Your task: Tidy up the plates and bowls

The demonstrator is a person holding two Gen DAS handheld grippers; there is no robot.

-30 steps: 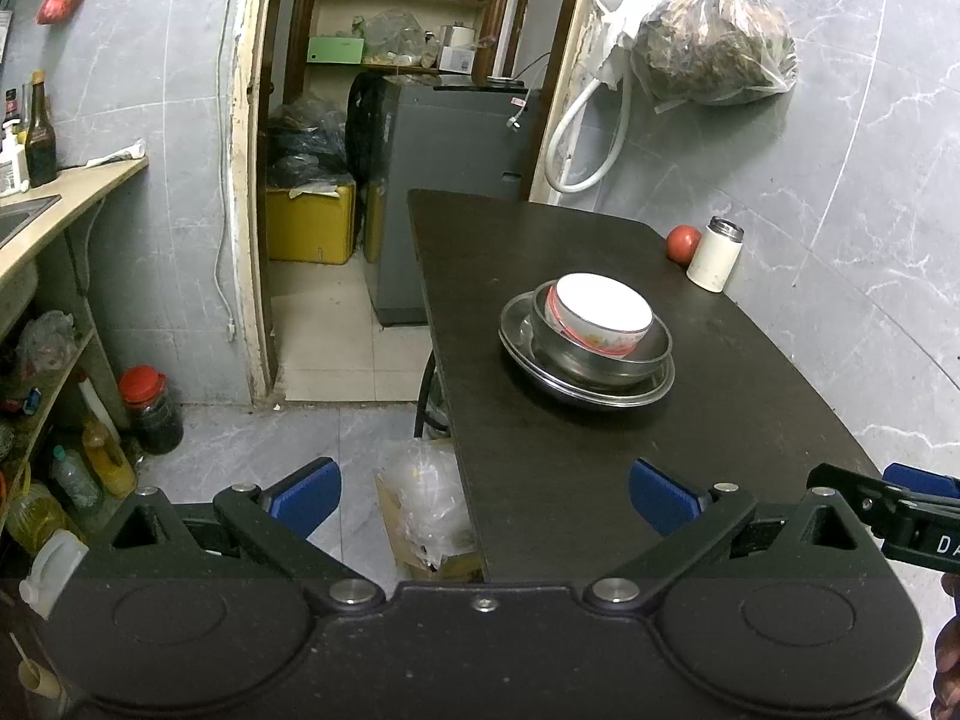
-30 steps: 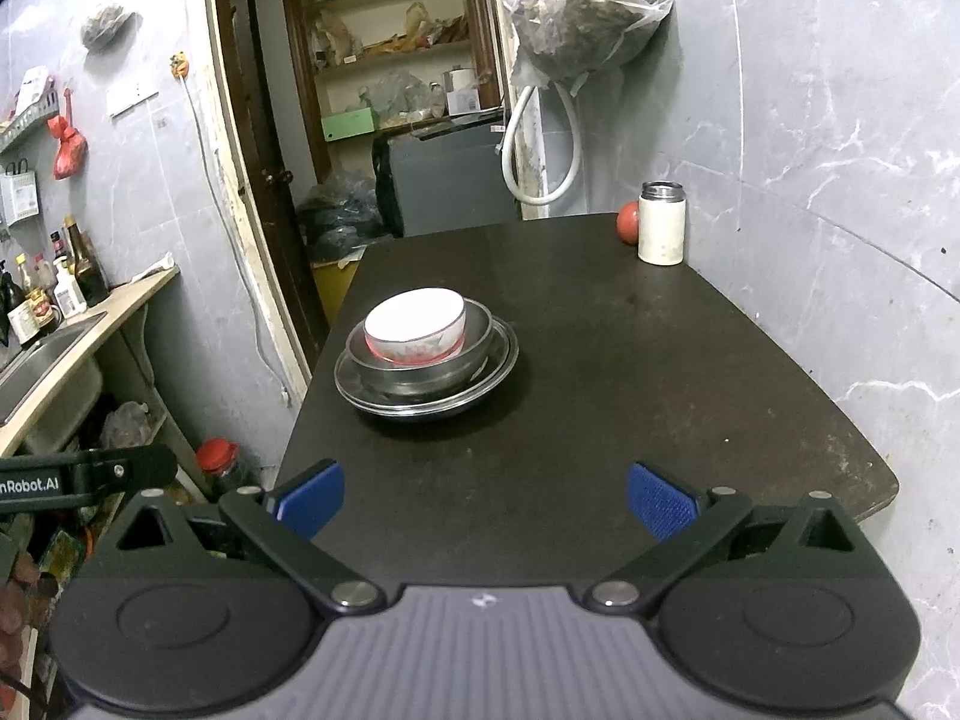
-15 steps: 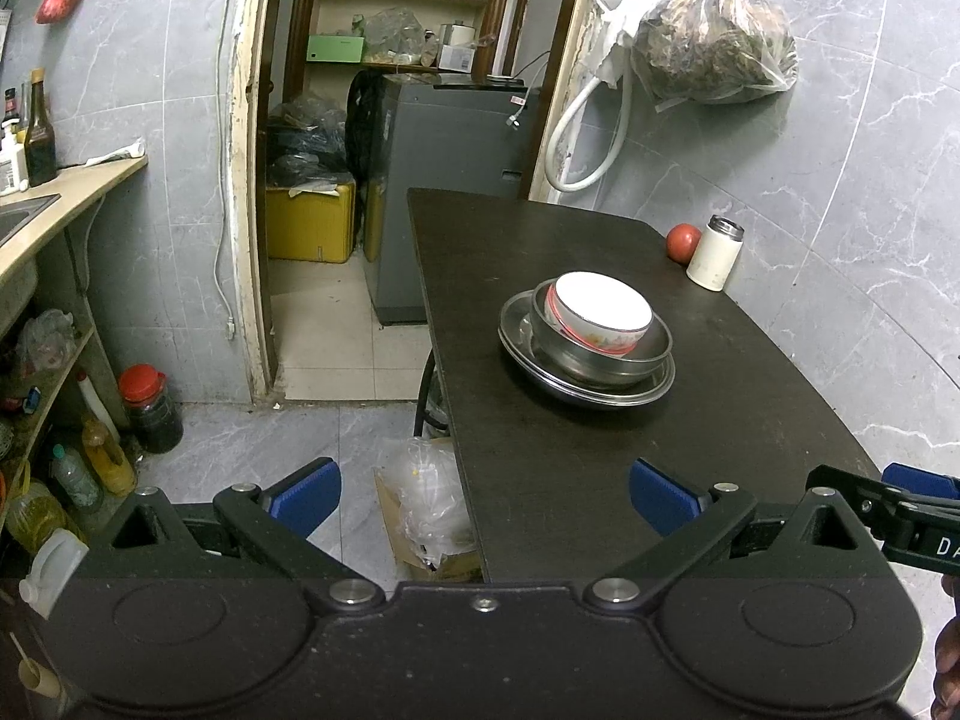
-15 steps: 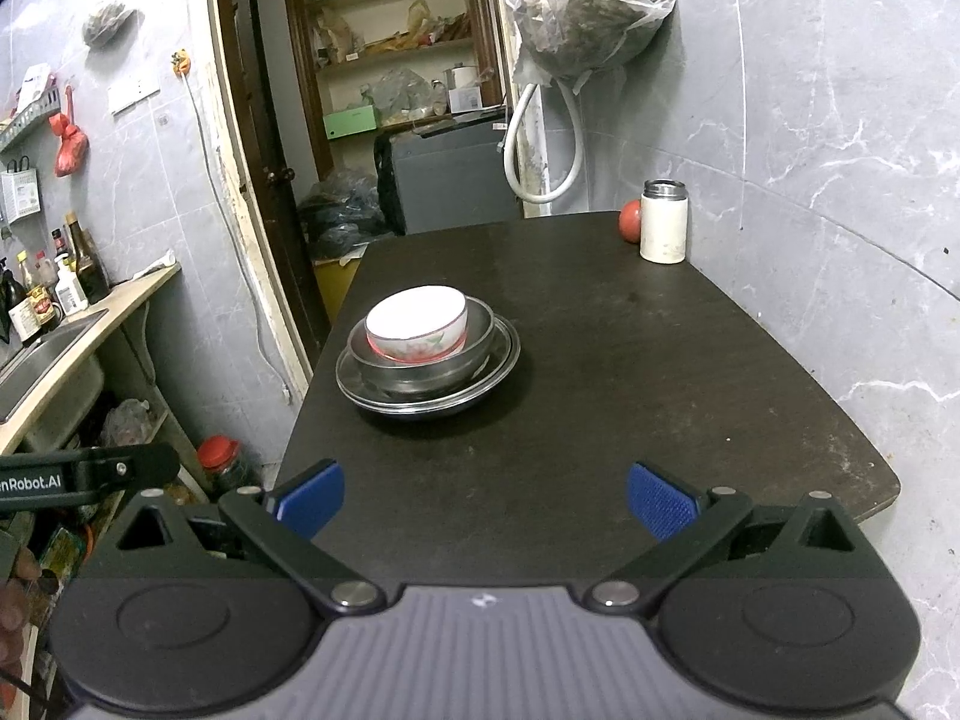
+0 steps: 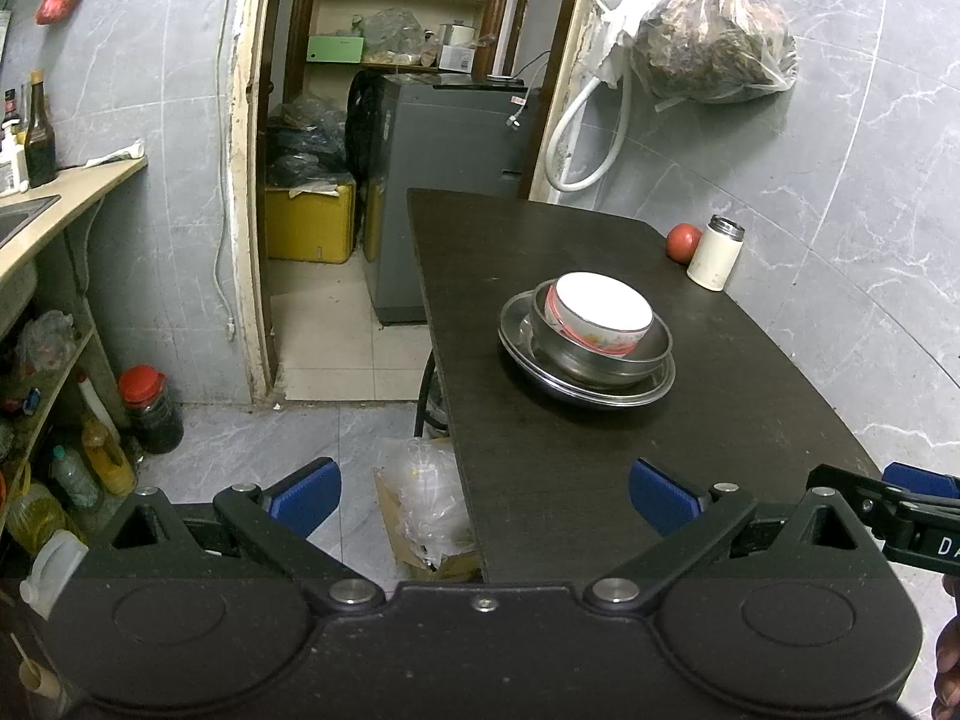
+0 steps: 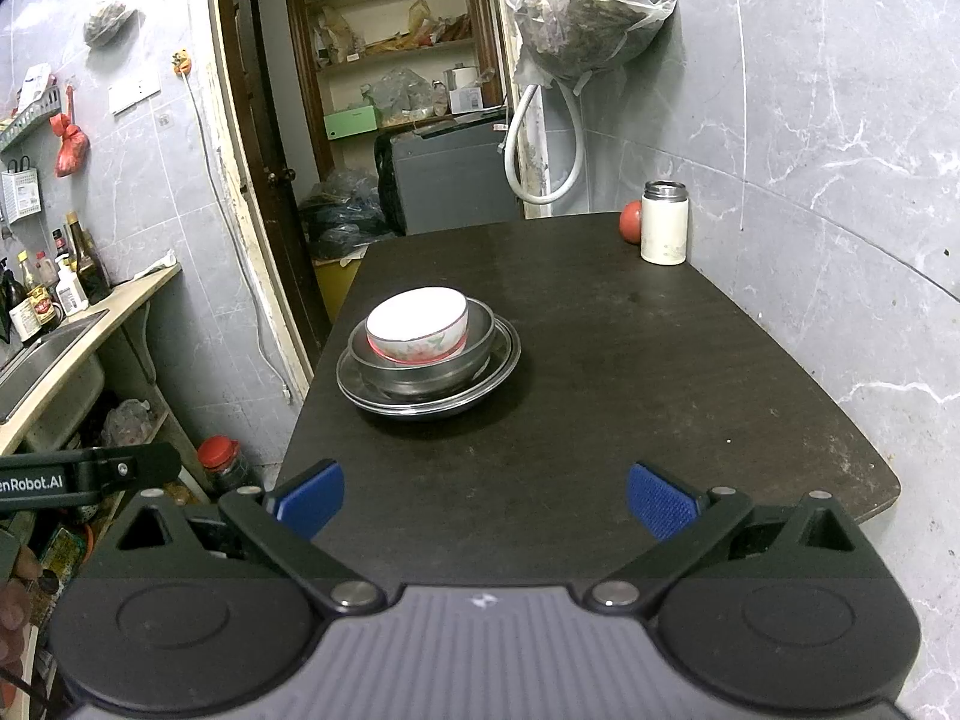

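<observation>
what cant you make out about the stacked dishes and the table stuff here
- Plates: how many lie under the steel bowl is unclear in both views; the rims overlap.
- White bowl: its base is hidden by the steel bowl's wall.
- Tomato: partly hidden by the white flask in the right wrist view.
- Table: its near edge is hidden by the left gripper.

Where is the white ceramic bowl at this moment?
The white ceramic bowl sits tilted inside the steel bowl, on the steel plate, toward the dark table's left edge in the right wrist view.
</observation>
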